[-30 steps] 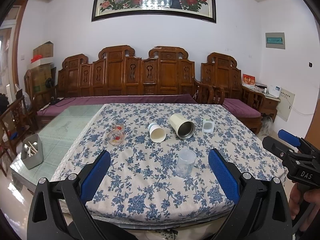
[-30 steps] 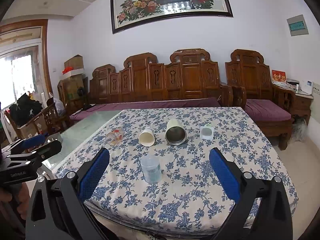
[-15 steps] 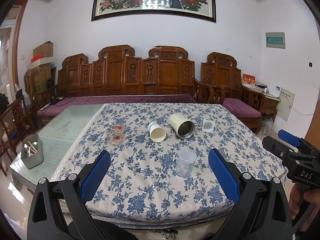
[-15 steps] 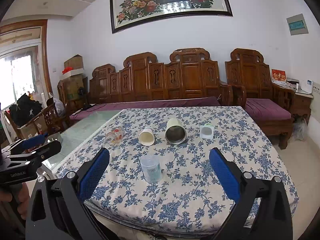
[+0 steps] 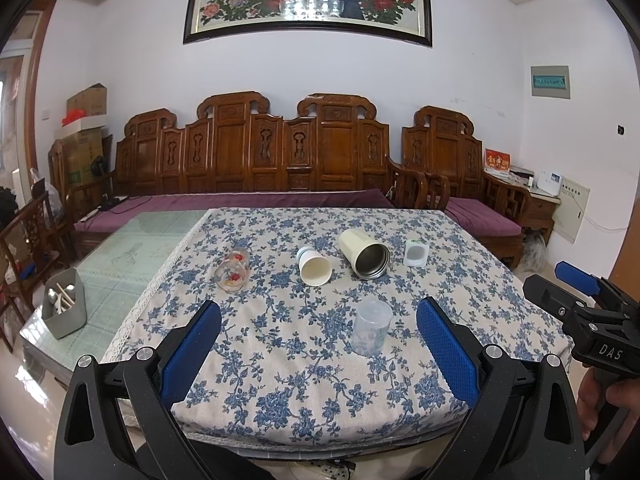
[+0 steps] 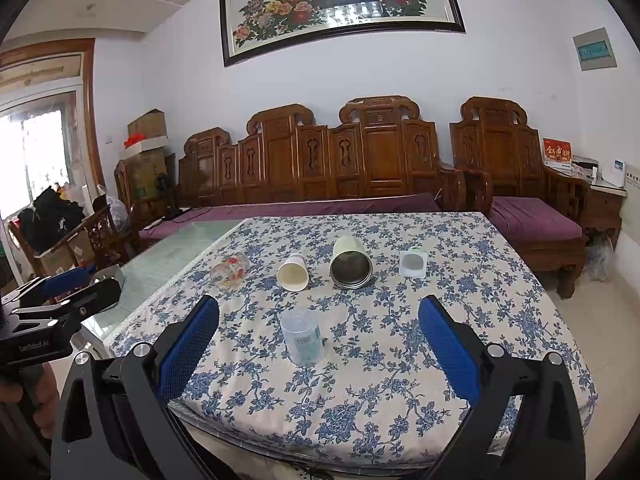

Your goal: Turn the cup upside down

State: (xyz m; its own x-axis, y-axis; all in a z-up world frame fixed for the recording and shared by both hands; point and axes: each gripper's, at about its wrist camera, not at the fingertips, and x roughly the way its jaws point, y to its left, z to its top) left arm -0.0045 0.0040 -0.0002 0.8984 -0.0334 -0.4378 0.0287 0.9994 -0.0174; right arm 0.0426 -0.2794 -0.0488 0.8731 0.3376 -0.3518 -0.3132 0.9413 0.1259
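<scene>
A clear plastic cup stands upright near the front of the flowered tablecloth; it also shows in the right wrist view. Behind it several cups lie on their sides: a glass with red flowers, a white paper cup, a cream metal tumbler and a small white cup. My left gripper is open and empty, in front of the table edge. My right gripper is open and empty, also short of the table.
A grey caddy with utensils sits on the bare glass table part at left. Carved wooden sofas with purple cushions stand behind the table. My right gripper shows at the right edge of the left wrist view.
</scene>
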